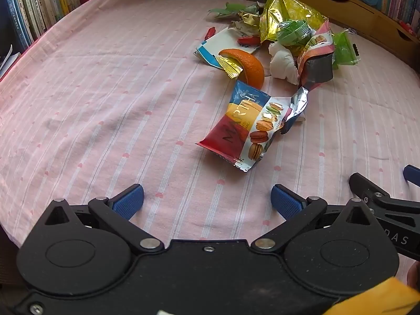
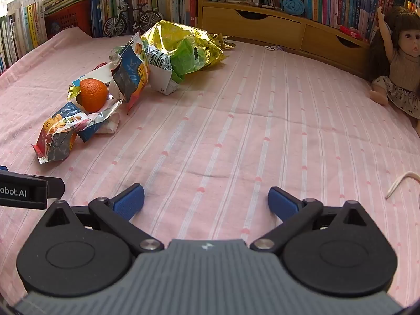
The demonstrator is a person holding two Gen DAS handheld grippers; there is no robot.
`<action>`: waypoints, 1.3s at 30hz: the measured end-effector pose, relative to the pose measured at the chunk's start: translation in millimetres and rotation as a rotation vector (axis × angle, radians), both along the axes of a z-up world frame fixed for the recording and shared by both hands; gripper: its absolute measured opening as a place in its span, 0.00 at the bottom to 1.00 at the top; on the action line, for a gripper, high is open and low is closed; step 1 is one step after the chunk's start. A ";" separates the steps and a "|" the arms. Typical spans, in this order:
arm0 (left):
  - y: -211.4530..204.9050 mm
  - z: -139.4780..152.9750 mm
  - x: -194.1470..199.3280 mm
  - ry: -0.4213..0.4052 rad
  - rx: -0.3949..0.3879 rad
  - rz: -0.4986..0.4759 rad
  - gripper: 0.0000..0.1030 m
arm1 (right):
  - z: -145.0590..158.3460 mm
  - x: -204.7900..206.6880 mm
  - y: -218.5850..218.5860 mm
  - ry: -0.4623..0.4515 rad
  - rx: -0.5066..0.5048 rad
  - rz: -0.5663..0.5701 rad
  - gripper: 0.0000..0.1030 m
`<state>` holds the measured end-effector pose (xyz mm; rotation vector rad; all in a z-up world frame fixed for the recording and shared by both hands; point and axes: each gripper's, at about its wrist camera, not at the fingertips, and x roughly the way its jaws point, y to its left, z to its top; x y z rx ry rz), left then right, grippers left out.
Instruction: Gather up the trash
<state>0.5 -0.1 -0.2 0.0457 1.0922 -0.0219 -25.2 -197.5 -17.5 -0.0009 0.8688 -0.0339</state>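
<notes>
Nothing grabbed yet, trash piled ahead

Both tools hovered over the pink striped surface (image 2: 236,120). Left gripper (image 1: 207,200) jaws released, empty; right gripper (image 2: 206,199) same. Trash sat in a loose heap: macaron wrapper (image 1: 244,128) nearest the left gripper, orange peel (image 1: 249,65) and gold foil bag (image 1: 286,15) behind. Best bet: take the near wrapper first, pinch a raised edge, since flat foil probably slips. Doll (image 2: 399,63) well apart.

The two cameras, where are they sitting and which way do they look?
Left wrist: on the left gripper, tilted down at the cookie wrapper; its open blue fingers show.
Right wrist: on the right gripper, facing the pink cloth and doll; open fingers show.
Both share: the orange and gold bag.
</notes>
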 end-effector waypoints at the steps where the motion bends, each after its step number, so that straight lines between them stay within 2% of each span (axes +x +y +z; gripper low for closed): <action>1: 0.0 0.1 -0.2 -0.006 -0.002 0.000 1.00 | 0.0 0.0 0.1 -0.001 -0.002 0.000 1.00; 11: 1.3 7.6 5.4 0.012 -0.001 0.002 1.00 | -0.4 0.2 0.1 0.005 -0.002 0.000 1.00; 15: -0.4 0.6 1.3 -0.006 -0.002 0.005 1.00 | -0.5 0.5 0.1 0.006 -0.003 0.000 1.00; 39: -0.4 -0.1 1.2 -0.006 -0.003 0.007 1.00 | -0.4 -0.3 -0.2 0.006 -0.003 0.000 1.00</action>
